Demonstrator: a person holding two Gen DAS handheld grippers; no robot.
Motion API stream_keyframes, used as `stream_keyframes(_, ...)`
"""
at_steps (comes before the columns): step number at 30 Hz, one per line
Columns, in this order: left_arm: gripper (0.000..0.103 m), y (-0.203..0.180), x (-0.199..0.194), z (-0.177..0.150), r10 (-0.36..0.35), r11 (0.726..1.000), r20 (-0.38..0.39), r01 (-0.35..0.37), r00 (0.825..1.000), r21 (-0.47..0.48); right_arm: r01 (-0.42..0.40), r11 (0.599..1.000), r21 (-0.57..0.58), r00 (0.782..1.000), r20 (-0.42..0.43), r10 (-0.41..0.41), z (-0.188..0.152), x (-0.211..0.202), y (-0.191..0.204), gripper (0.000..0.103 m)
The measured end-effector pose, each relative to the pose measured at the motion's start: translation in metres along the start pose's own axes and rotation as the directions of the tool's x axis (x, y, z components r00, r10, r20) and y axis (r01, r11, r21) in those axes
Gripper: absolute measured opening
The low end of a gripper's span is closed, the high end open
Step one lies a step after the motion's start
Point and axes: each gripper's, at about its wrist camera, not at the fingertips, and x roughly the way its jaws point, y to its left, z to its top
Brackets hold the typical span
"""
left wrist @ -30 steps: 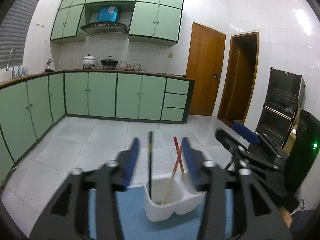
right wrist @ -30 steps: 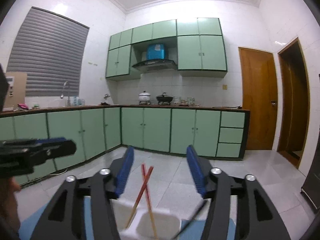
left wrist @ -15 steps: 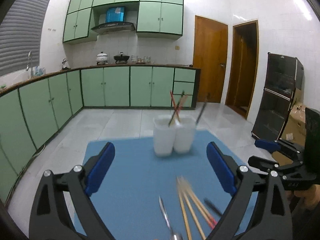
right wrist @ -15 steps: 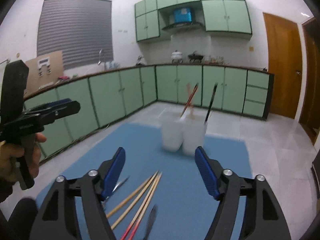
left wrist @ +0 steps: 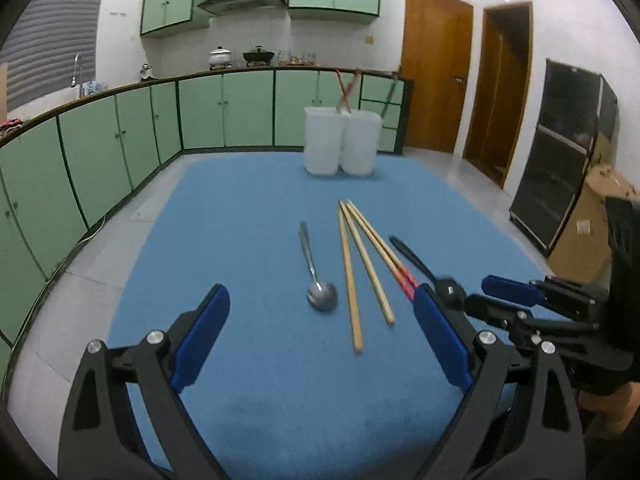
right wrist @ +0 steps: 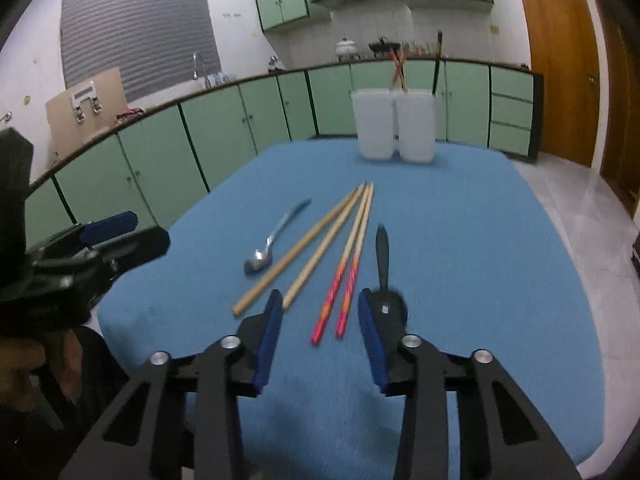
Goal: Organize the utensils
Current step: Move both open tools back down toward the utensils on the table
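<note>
On the blue mat (right wrist: 460, 220) lie two plain chopsticks (right wrist: 304, 242), two red-tipped chopsticks (right wrist: 352, 256), one steel spoon (right wrist: 272, 240) and one black spoon (right wrist: 382, 264). At its far end, one white twin holder (right wrist: 394, 128) keeps three more sticks. Left gripper (left wrist: 320, 336) gapes, empty; right gripper (right wrist: 320, 320), jaws just narrowing, grasps nothing, hovering over the red tips.

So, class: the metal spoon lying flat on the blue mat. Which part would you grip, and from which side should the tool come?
Grip the metal spoon on its thin handle, near the middle, coming from above with the fingers either side of it. It lies flat on the blue mat, so only a top approach fits. Its left side is clear; the wooden chopsticks lie close on the right.
</note>
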Motion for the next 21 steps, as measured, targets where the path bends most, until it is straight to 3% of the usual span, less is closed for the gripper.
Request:
stream_keyframes(3,0.075,-0.007,0.009,-0.011,-0.015,1.000,-0.030,0.015,0.999,0.015,0.015,1.000,0.015,1.000,-0.020,-0.015,-0.007,0.006,-0.004,0.026)
stream_keyframes(13,0.052,-0.020,0.044,-0.037,-0.049,0.998,-0.125,0.052,0.991,0.021,0.035,0.999,0.021,0.997,-0.071,-0.033,-0.017,0.031,-0.009,0.026)
stream_keyframes(21,0.044,-0.022,0.067,-0.038,-0.053,0.998,-0.155,0.055,0.987,0.006,0.041,0.999,-0.002,0.997,-0.059,-0.041,-0.009,0.043,-0.010,0.025)
